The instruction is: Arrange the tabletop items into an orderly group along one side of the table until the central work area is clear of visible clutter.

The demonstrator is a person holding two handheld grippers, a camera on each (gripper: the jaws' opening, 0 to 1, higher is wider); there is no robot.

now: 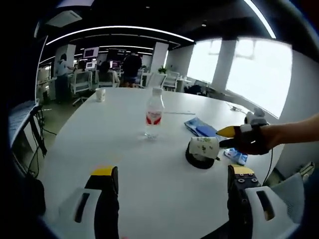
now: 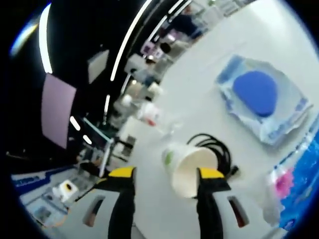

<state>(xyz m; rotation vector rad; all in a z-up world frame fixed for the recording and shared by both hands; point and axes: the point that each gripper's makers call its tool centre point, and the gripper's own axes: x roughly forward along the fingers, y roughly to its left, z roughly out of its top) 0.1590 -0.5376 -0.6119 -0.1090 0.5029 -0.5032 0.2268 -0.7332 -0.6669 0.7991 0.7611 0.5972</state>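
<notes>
The right gripper (image 1: 227,137) clamps a paper cup (image 1: 204,147), tipped sideways above a coiled black cable (image 1: 198,162) on the white table (image 1: 124,164). At the cup's ten o'clock stands a water bottle (image 1: 154,113); blue packets (image 1: 201,128) lie at twelve. The left gripper (image 1: 172,191) hangs spread and empty.

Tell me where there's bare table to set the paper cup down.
Free: the broad white table between the left gripper jaws and the water bottle, and the far stretch toward the small cup. Crowded: the right side, with the paper cup, black cable coil and blue packets.
</notes>
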